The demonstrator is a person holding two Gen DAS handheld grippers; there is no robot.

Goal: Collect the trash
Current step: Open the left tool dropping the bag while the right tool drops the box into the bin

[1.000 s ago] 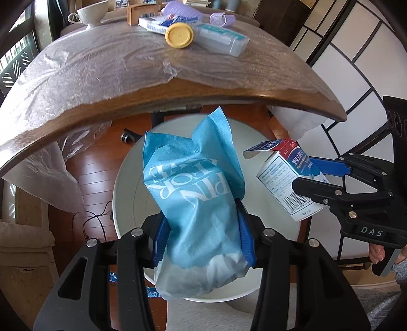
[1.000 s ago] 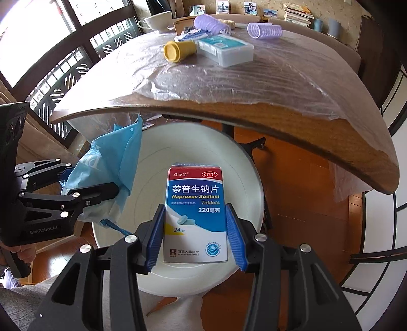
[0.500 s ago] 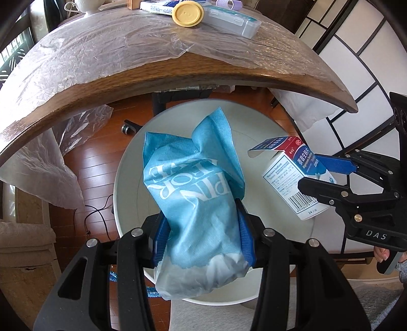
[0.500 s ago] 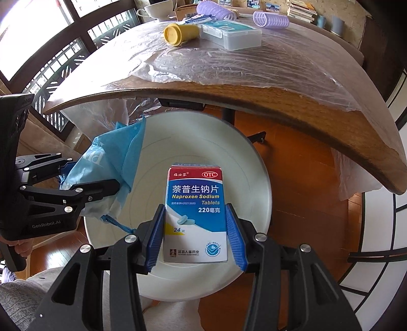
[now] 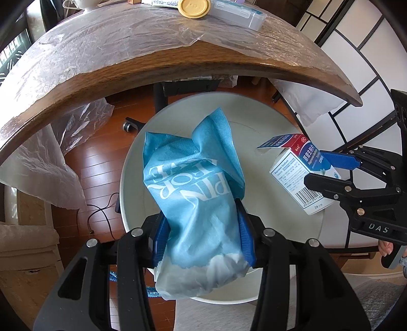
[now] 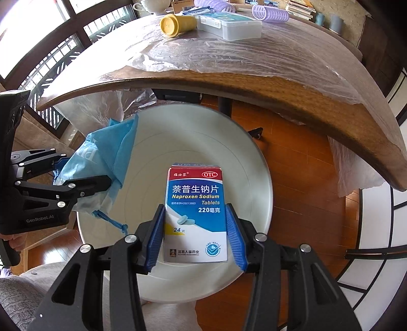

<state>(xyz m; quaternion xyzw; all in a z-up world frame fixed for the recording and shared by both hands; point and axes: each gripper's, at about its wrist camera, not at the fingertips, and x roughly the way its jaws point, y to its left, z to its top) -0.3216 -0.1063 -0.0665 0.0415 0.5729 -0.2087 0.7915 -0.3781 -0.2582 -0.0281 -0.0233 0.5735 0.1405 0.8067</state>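
— What has the left claw (image 5: 203,236) got?

— A crumpled blue paper bag (image 5: 195,201). The blue pads press into its lower part from both sides, so it is gripped. Its long axis runs straight out along the fingers, away from the claw. The torn blue top points toward the desk edge (image 5: 178,66), and the pale whitish end hangs back by the claw's base. White lettering on it reads upside down from the claw's side.

— And the other one?

— The right claw (image 6: 195,234) is clamped on a medicine box (image 6: 195,216), one pad on each narrow side. The box stands lengthwise along the fingers, with its printed front facing the camera. The red band at its far end points away from the claw. From the left claw's side, the flap (image 5: 277,141) at that far end stands open.

— Where are both things, then?

— Both hang over a round white bin (image 6: 257,163) on the wooden floor (image 6: 305,157). The bin is below and just ahead of each claw, tucked partly under the desk. The bag is to the left of the box, apart from it.

— Anything beyond the claws?

— Up on the desk, under clear plastic sheeting (image 6: 229,56), I see a yellow cup on its side (image 6: 178,24). There is also a clear plastic case (image 6: 229,25) and a purple hair roller (image 6: 269,12).
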